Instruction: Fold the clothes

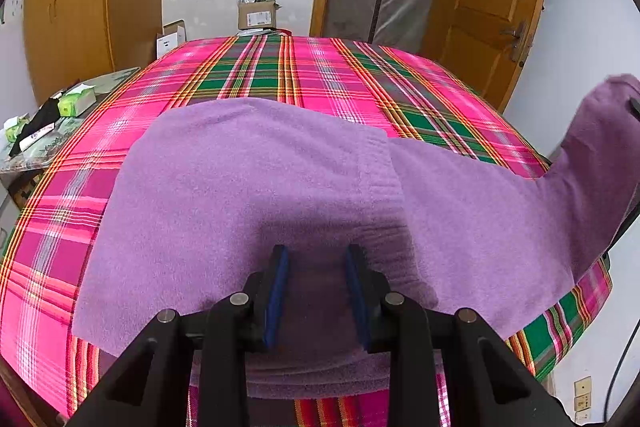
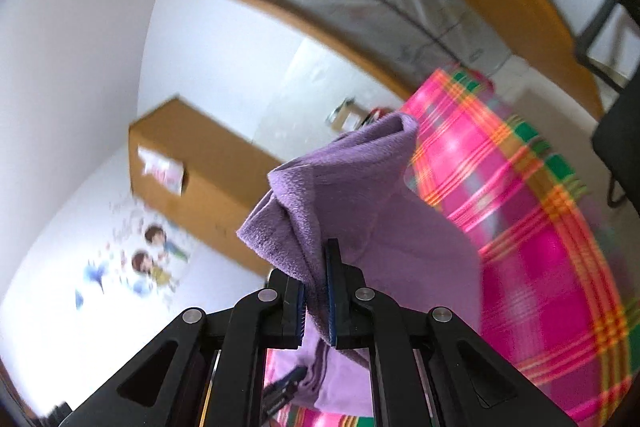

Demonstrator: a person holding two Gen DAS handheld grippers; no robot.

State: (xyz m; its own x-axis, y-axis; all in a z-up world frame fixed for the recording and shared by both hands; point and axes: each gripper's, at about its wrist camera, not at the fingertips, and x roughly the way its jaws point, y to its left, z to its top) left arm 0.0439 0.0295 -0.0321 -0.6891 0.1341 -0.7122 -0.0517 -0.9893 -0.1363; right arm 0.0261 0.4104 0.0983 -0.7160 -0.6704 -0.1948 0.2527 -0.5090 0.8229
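Note:
A purple towel (image 1: pixel 260 167) lies across a bed with a pink and green plaid cover (image 1: pixel 280 67), its left part folded double. My left gripper (image 1: pixel 318 255) stands open over the towel's near edge, with purple cloth showing between its blue pads. The towel's right end (image 1: pixel 600 131) is lifted off the bed. My right gripper (image 2: pixel 320 279) is shut on that raised end of the towel (image 2: pixel 340 187), which bunches above the fingers. The right wrist view is tilted and blurred, with the plaid cover (image 2: pixel 540 227) to the right.
A side table (image 1: pixel 48 147) with green tissue packs (image 1: pixel 78 101) stands left of the bed. A cardboard box (image 1: pixel 256 13) sits past the far edge. A wooden wardrobe (image 1: pixel 80 7) and a door (image 1: pixel 492 7) flank the back wall. A dark chair (image 2: pixel 616 131) is on the right.

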